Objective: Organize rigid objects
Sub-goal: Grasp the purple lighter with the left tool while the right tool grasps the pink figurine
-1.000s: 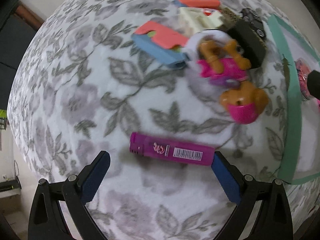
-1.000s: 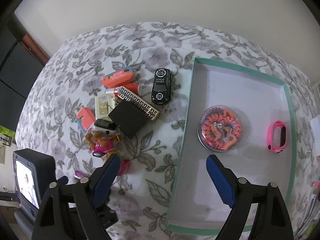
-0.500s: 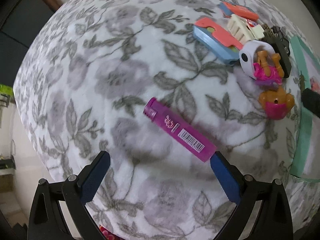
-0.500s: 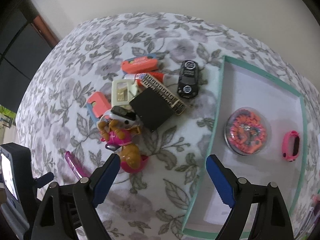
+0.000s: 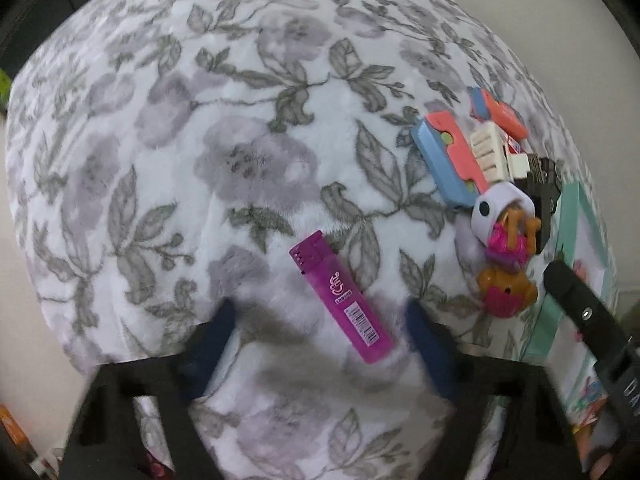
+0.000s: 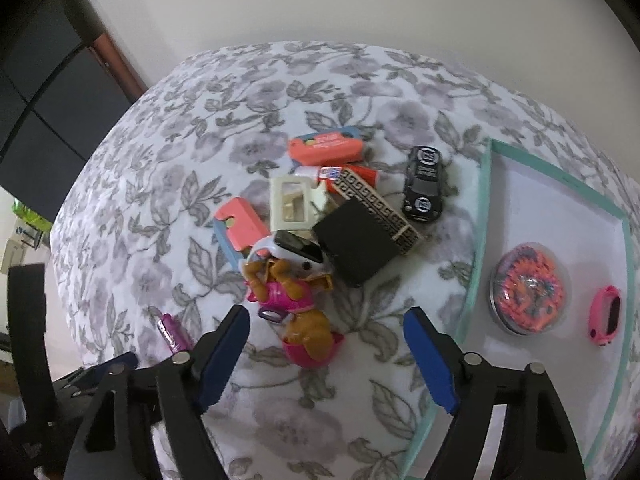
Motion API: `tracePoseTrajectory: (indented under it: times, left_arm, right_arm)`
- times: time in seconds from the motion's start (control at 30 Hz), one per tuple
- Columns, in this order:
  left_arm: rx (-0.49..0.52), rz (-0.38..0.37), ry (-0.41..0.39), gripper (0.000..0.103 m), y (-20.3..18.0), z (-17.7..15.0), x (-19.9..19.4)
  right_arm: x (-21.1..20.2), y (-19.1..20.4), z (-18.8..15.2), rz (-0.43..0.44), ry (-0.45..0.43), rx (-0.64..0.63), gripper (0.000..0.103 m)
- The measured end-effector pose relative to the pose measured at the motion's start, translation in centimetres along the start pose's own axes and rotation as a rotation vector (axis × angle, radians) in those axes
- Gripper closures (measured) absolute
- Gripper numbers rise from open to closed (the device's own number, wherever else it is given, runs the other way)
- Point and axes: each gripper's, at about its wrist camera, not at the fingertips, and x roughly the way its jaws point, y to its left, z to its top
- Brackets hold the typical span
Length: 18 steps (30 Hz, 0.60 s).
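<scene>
Sorting small toys on a floral blanket

Left gripper with fingers apart and just narrowing, straddling the purple lighter without touching it. Further right, right gripper also closing a little, fingers wide over the dog figure; toy pile beyond, teal-rimmed tray at far right.

Floral blanket bare across wide left stretch — free passage there. Purple lighter lies alone, clear cloth all round. Toy pile crowds strip beside tray rim — dog figure nearest. Tray floor mostly bare beyond round container and pink band.
</scene>
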Motion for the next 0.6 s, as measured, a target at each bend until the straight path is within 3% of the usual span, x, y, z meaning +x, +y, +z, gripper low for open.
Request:
tracePoseTrajectory:
  times: [0.2, 0.33, 0.5, 0.6]
  left_arm:
    - [-0.028, -0.061, -0.016, 0.038, 1.4, 0.4, 0.6]
    - [0.029, -0.02, -0.017, 0.039, 0.0, 0.8, 1.1]
    - [0.072, 0.008, -0.039, 0.056, -1.1, 0.4, 0.6]
    - [0.073, -0.007, -0.046, 0.073, -0.6, 0.6, 0.6]
  right_arm:
    - [1.3, 0.7, -0.2, 0.003, 0.024, -0.024, 0.028]
    - [2.2, 1.1, -0.4, 0.009, 0.039, -0.031, 0.032]
    - [3.1, 1.6, -0.7, 0.0, 0.054, -0.059, 0.036]
    - [3.7, 1.3, -0.8, -0.013, 0.064, -0.054, 0.042]
